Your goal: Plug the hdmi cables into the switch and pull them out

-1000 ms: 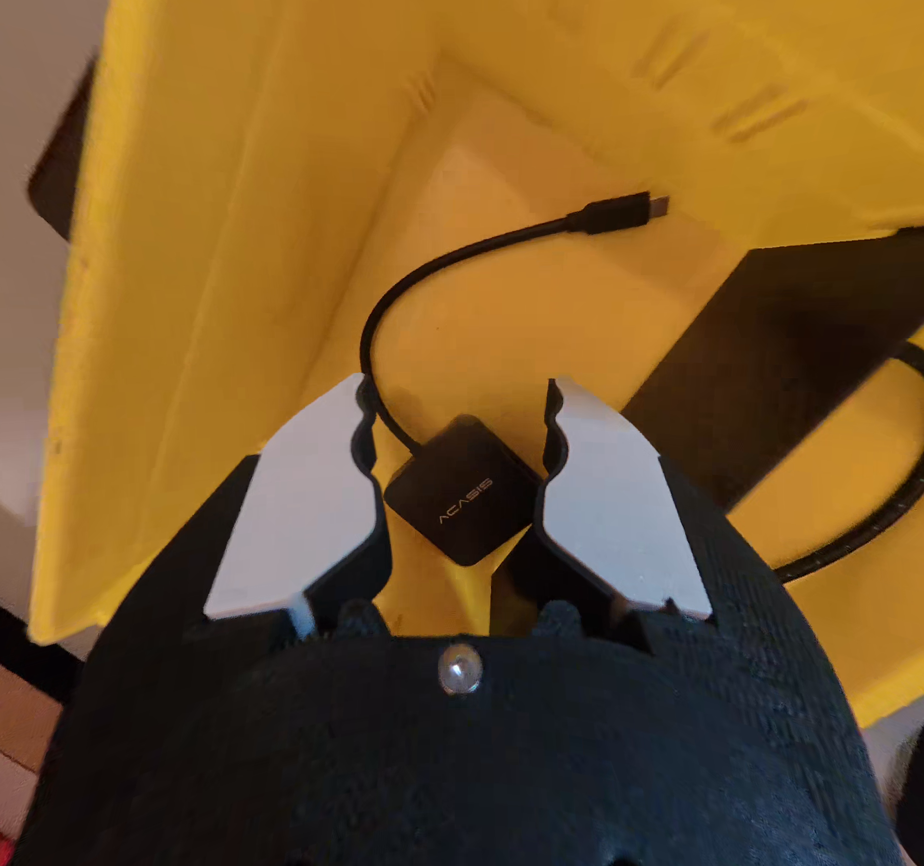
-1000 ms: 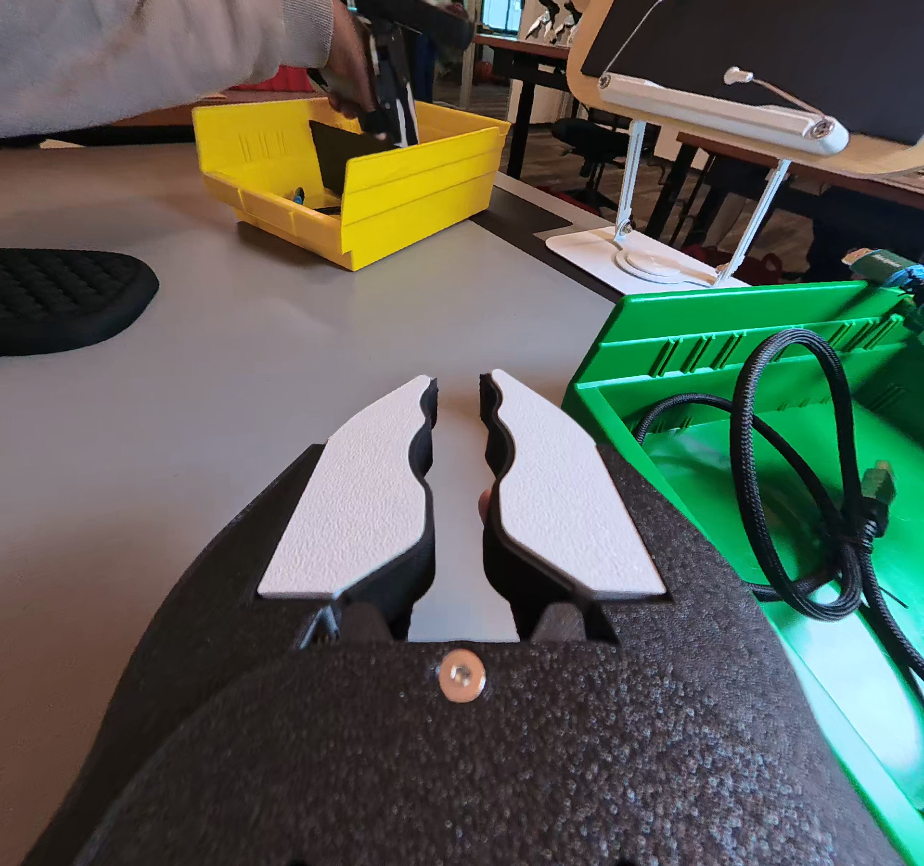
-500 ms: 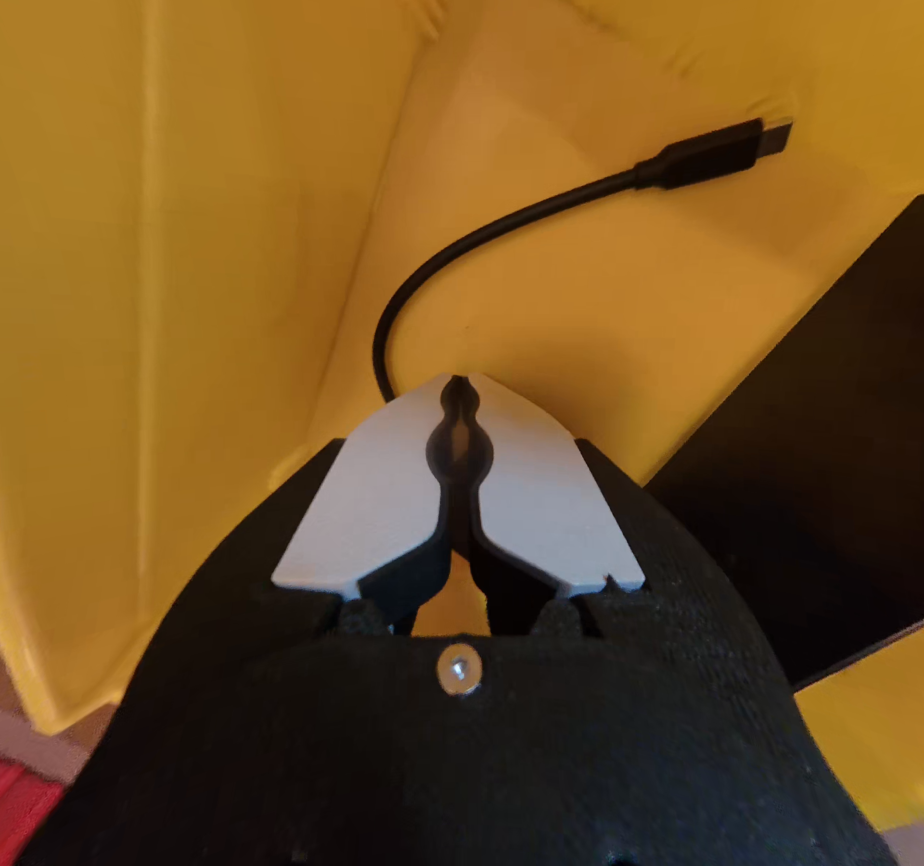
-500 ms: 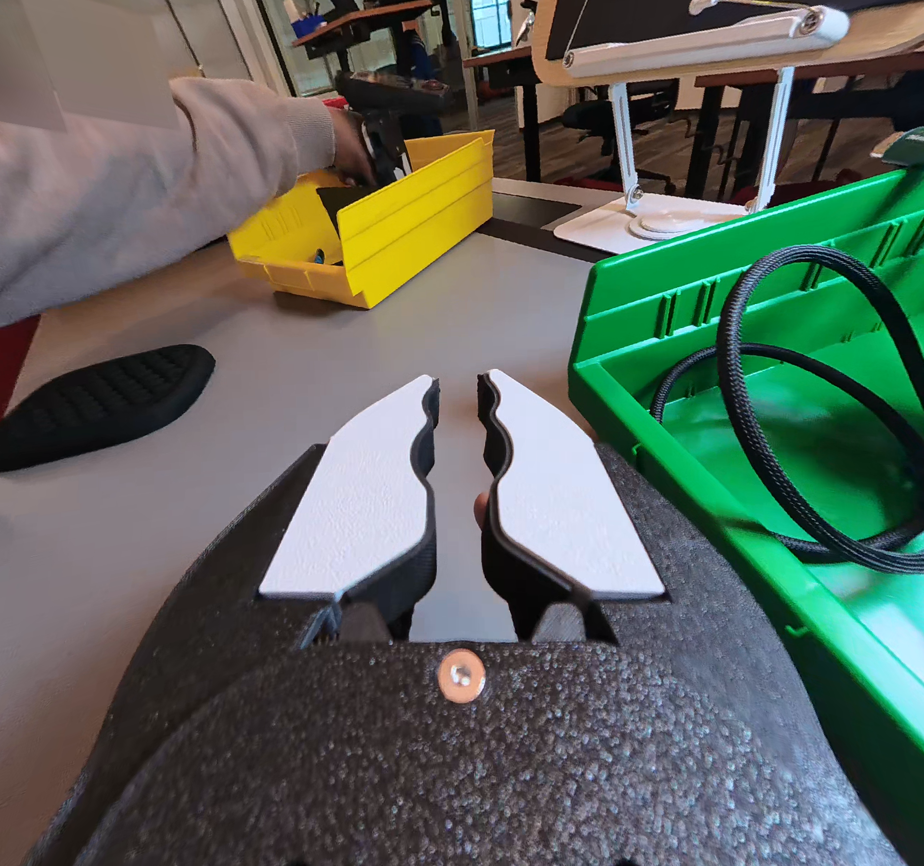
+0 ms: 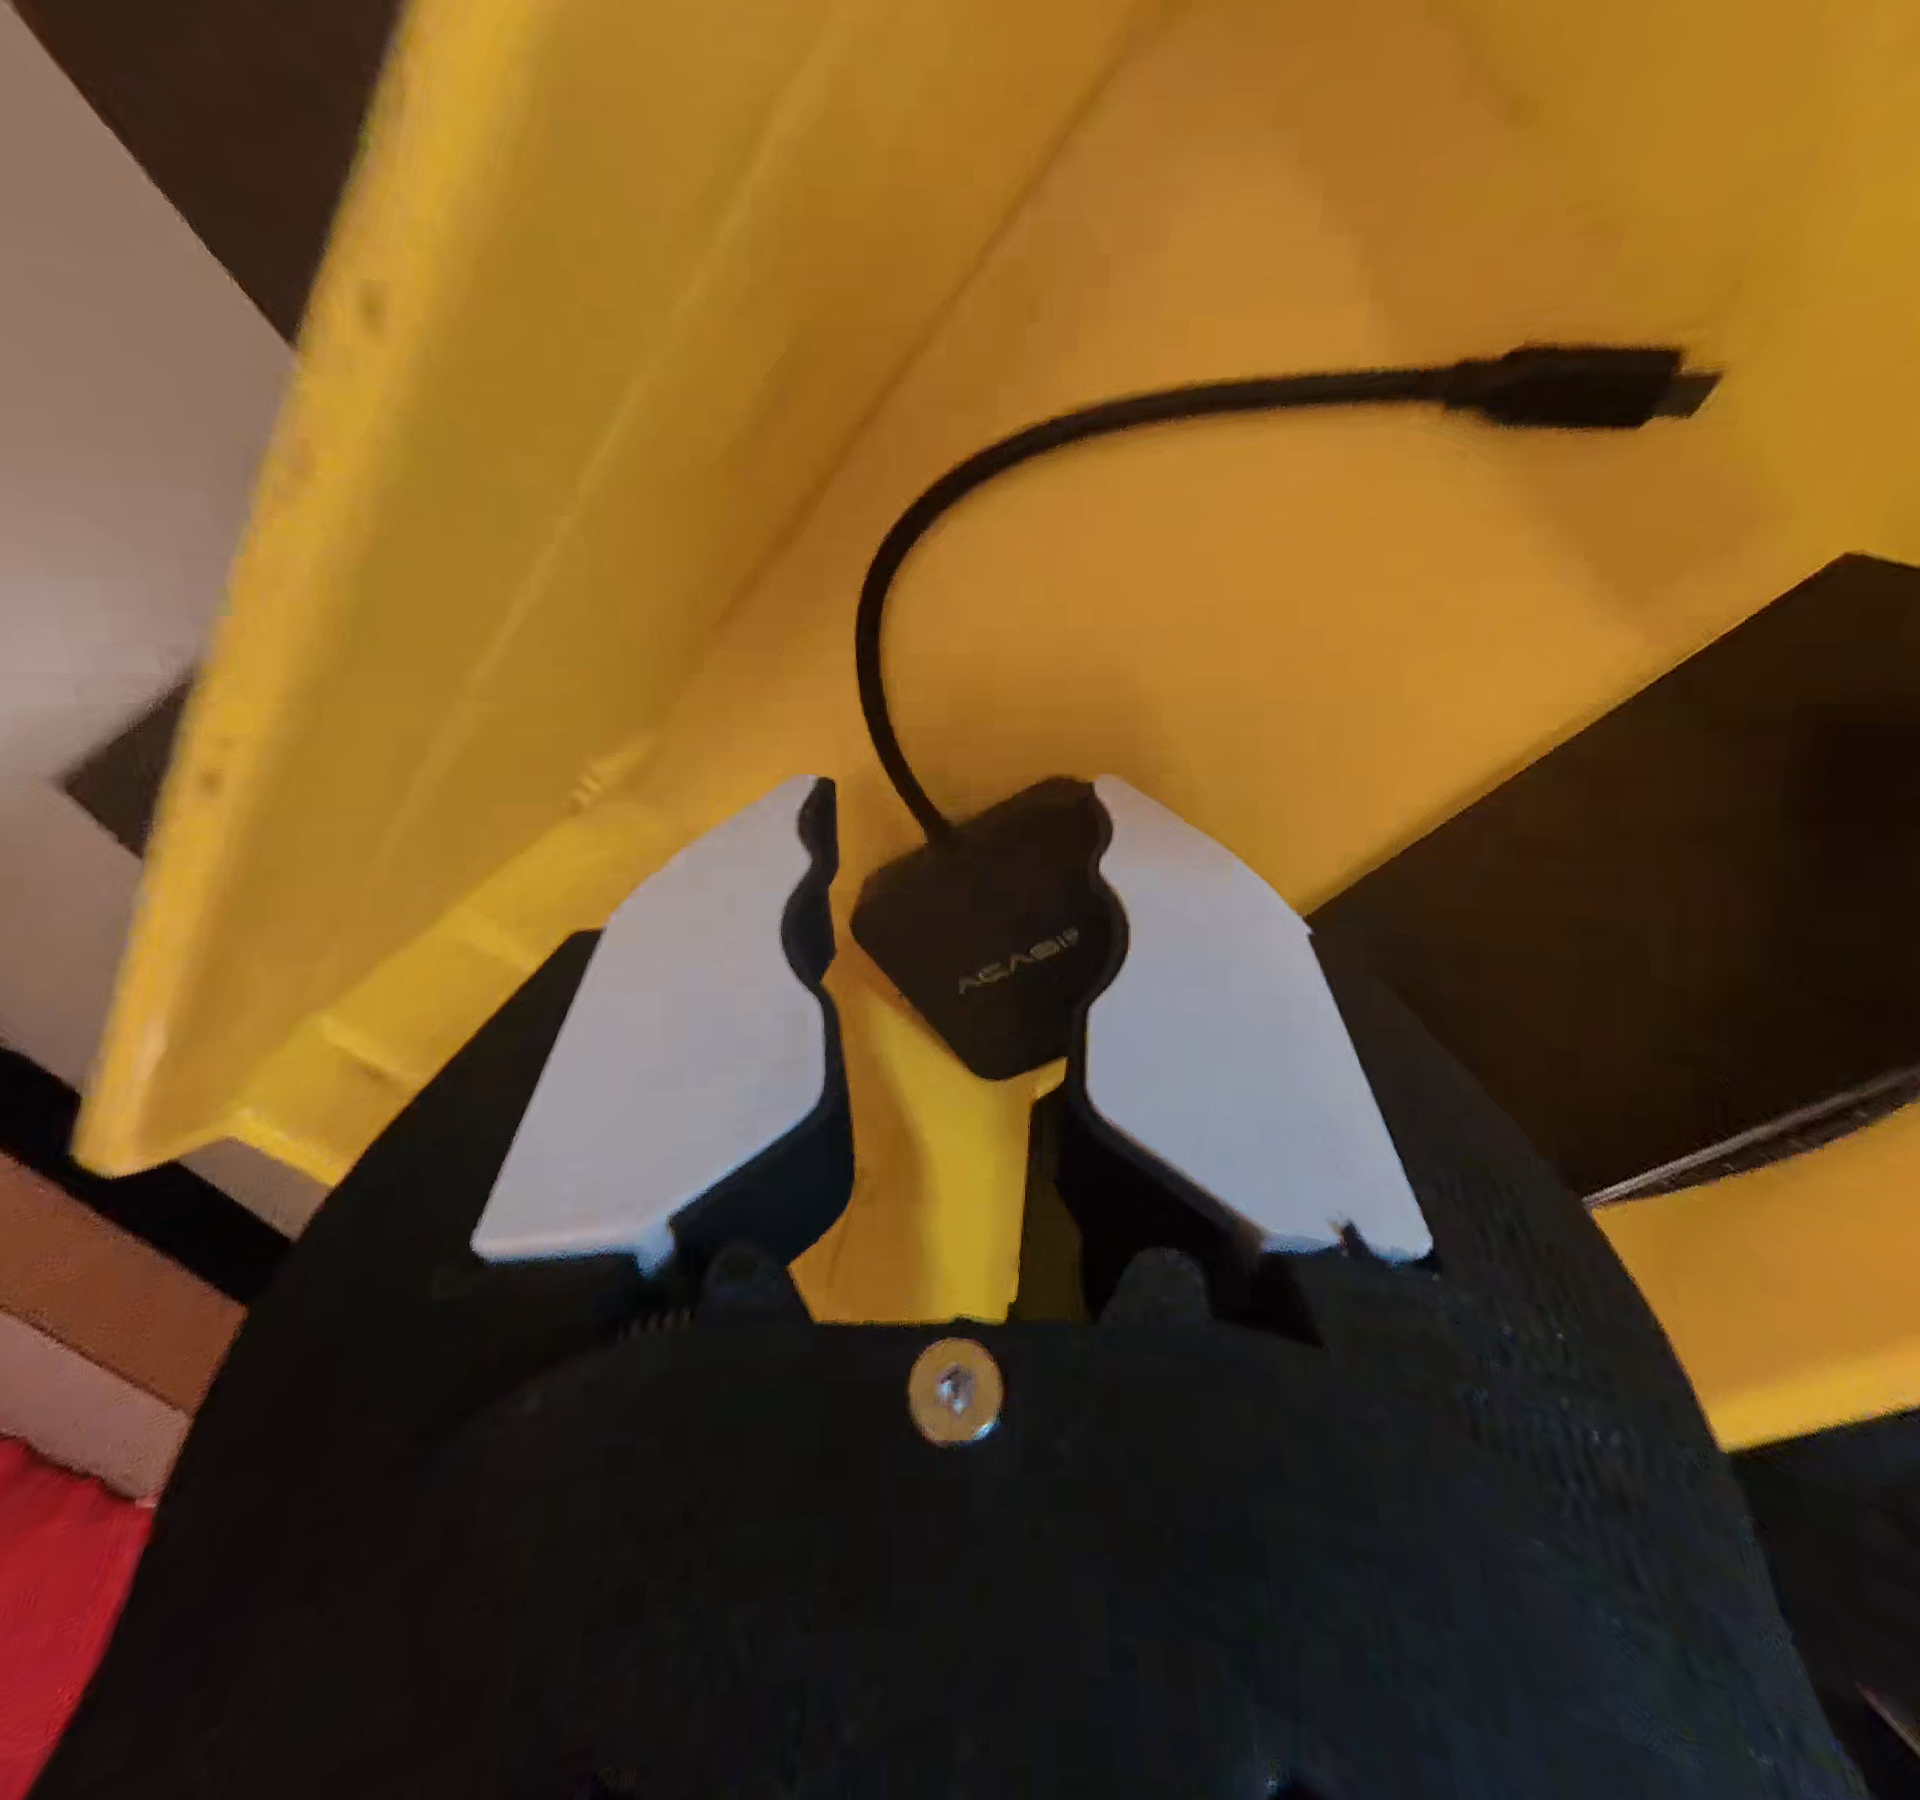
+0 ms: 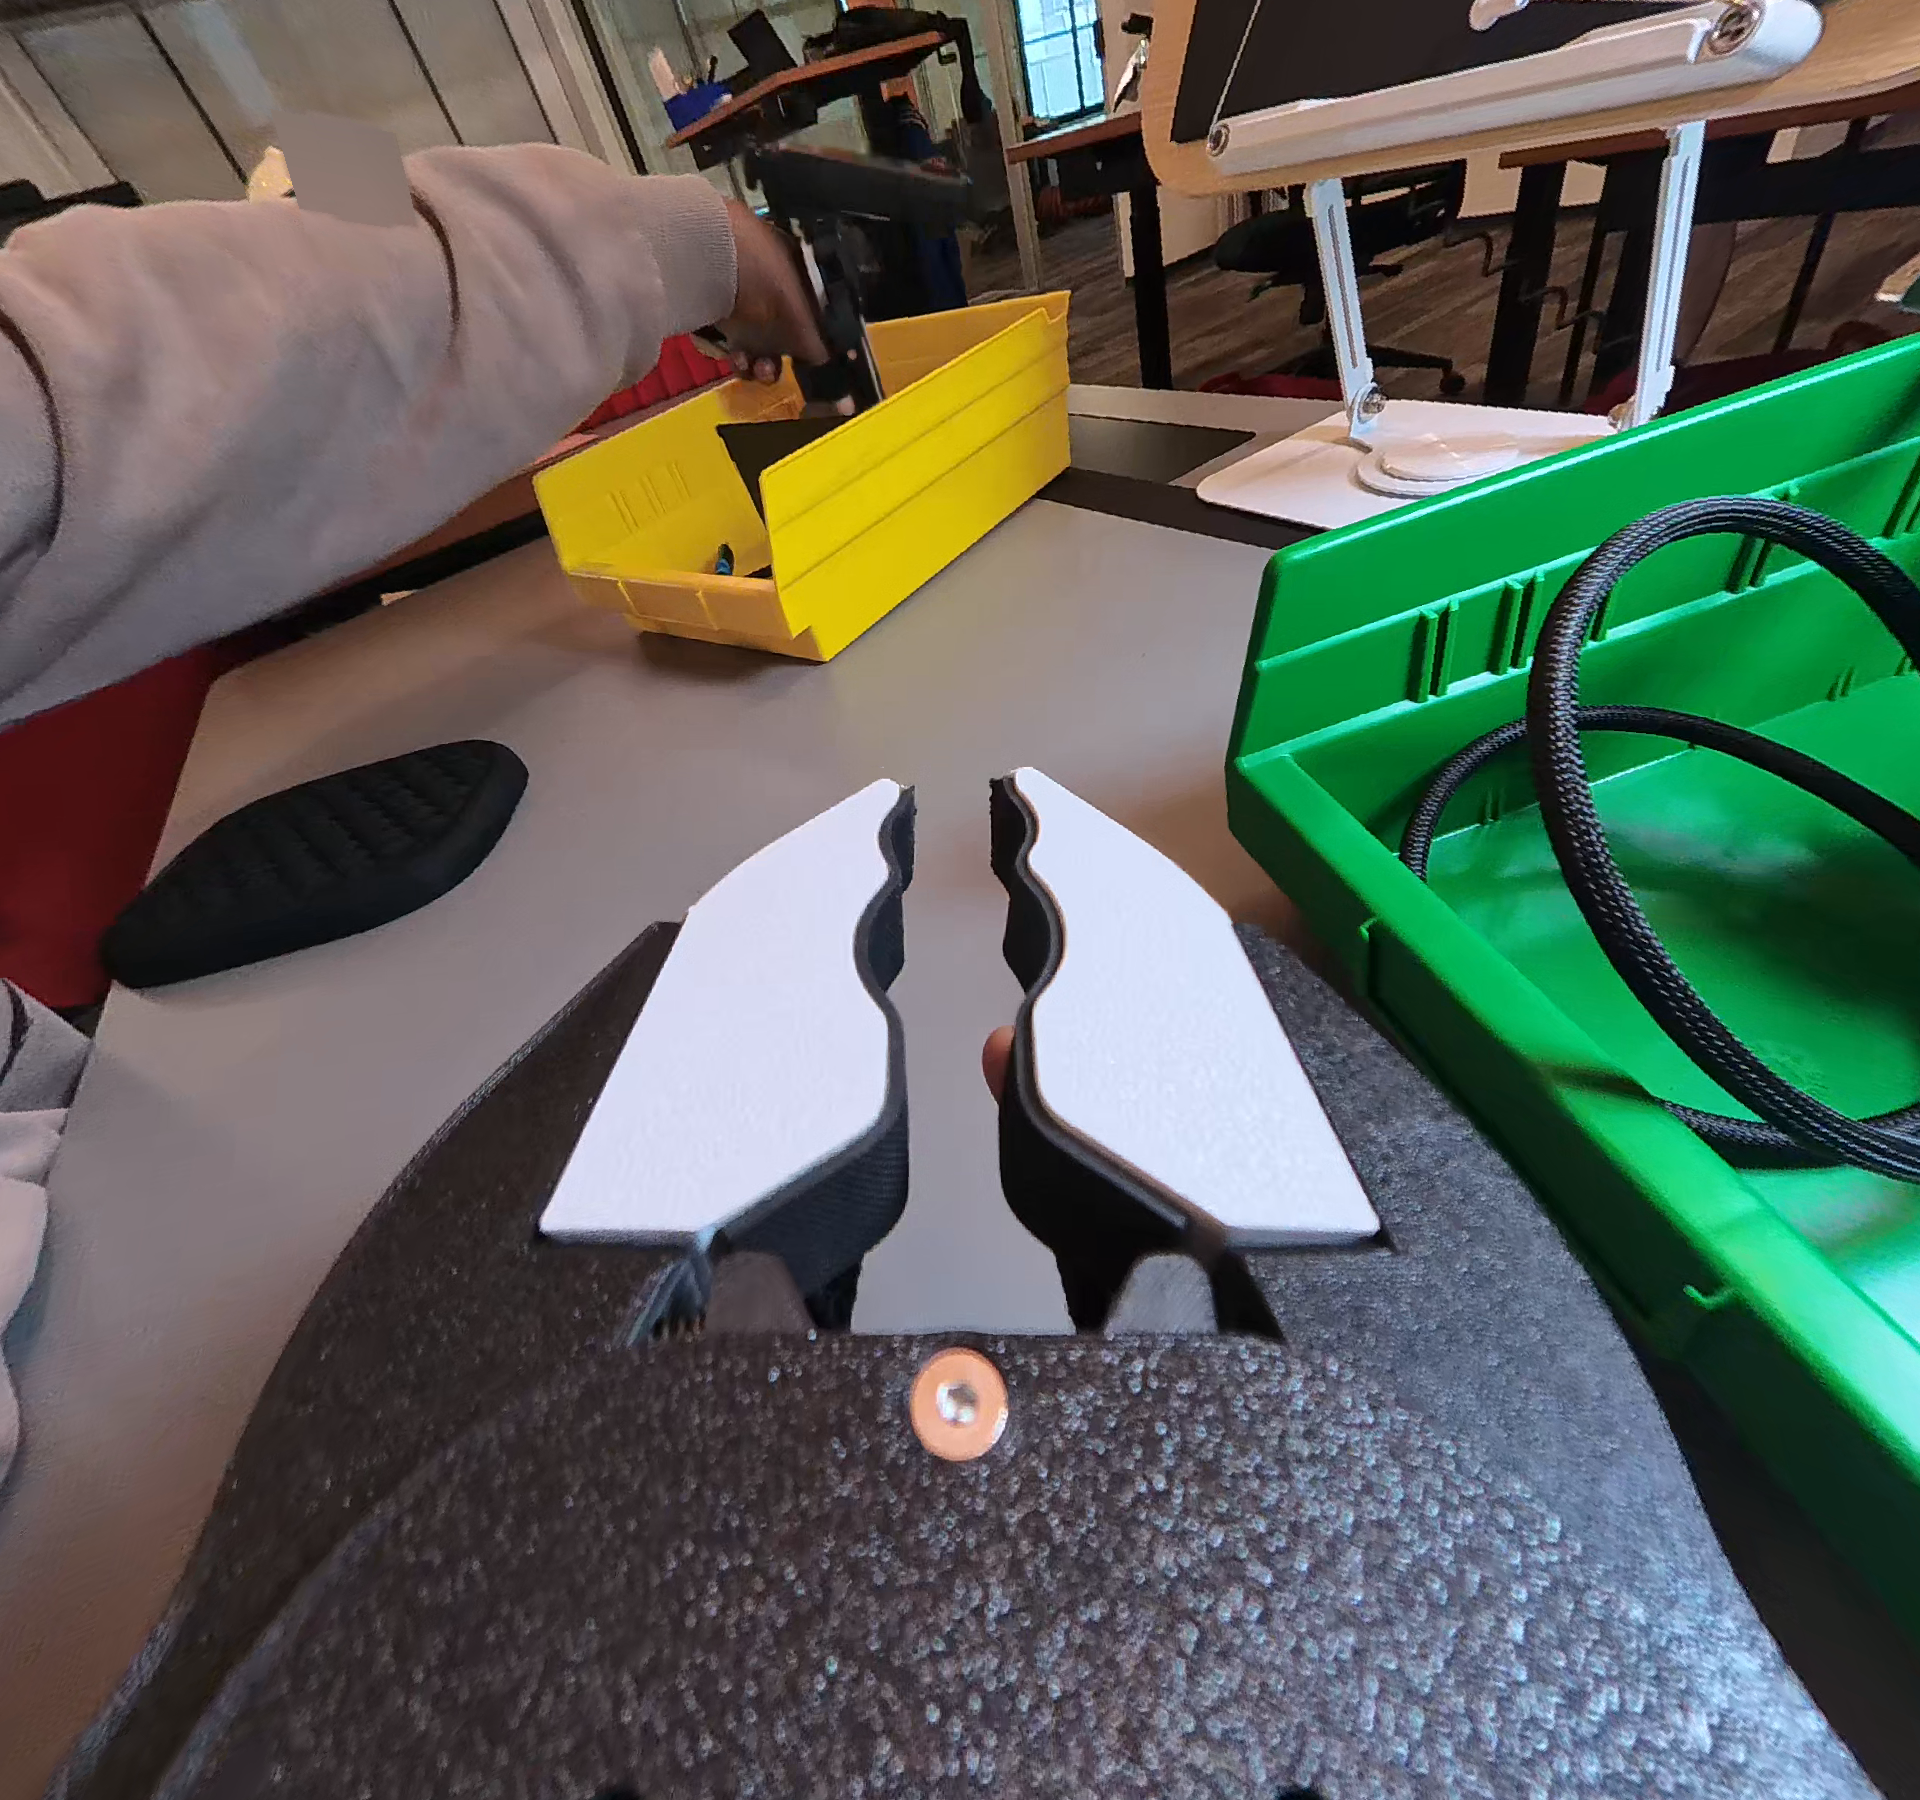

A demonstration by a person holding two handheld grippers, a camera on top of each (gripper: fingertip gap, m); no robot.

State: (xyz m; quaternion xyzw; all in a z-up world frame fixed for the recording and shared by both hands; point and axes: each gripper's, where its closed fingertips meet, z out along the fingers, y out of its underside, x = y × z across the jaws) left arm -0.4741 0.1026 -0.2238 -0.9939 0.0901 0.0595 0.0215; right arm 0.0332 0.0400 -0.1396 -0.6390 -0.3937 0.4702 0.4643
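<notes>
Left gripper (image 5: 961, 800) reaches into the yellow bin (image 5: 644, 420) for the small black switch (image 5: 992, 950).

Its two white fingers are apart, and the switch sits between their tips. It touches the right finger, and there is a gap beside the left finger. The switch's short black cord (image 5: 1039, 462) curls up past the fingertips to a plug (image 5: 1579, 389). The right gripper (image 6: 951, 794) hangs over the grey table (image 6: 727, 711), fingers a little apart with nothing between them. Just right of its fingers, black cables (image 6: 1621, 815) lie in a green bin (image 6: 1340, 711).
</notes>
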